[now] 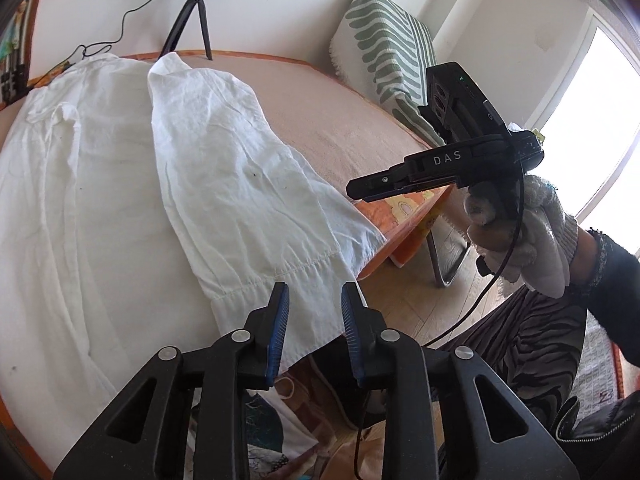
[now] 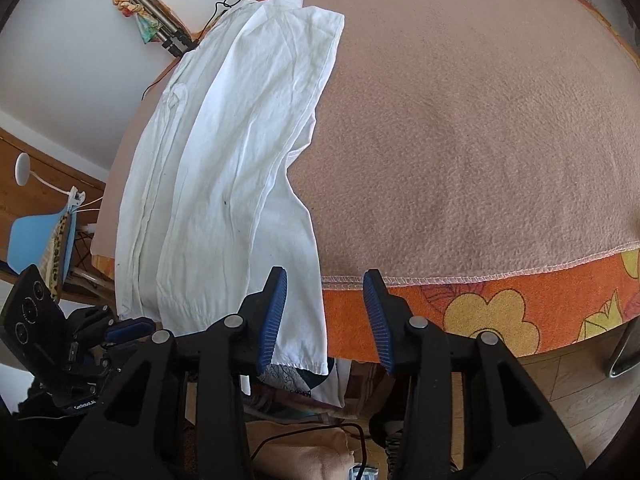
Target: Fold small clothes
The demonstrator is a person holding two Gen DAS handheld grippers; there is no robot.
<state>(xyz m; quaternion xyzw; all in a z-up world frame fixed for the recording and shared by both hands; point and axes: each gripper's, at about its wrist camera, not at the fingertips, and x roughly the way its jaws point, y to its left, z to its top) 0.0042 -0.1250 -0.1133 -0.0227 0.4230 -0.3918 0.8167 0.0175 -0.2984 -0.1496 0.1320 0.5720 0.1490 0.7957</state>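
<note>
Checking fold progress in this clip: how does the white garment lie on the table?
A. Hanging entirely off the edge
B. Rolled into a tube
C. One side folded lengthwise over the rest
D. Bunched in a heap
C: the white garment lies flat, its right panel doubled over the middle, on the blanket-covered table.

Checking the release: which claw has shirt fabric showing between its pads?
The left claw: the white shirt hem shows between its pads. The right claw frames the blanket edge.

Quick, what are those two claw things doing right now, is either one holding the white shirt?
Left gripper: open, holding nothing; the white shirt's hem lies just beyond its fingertips.
Right gripper: open, holding nothing, at the shirt's edge.
</note>
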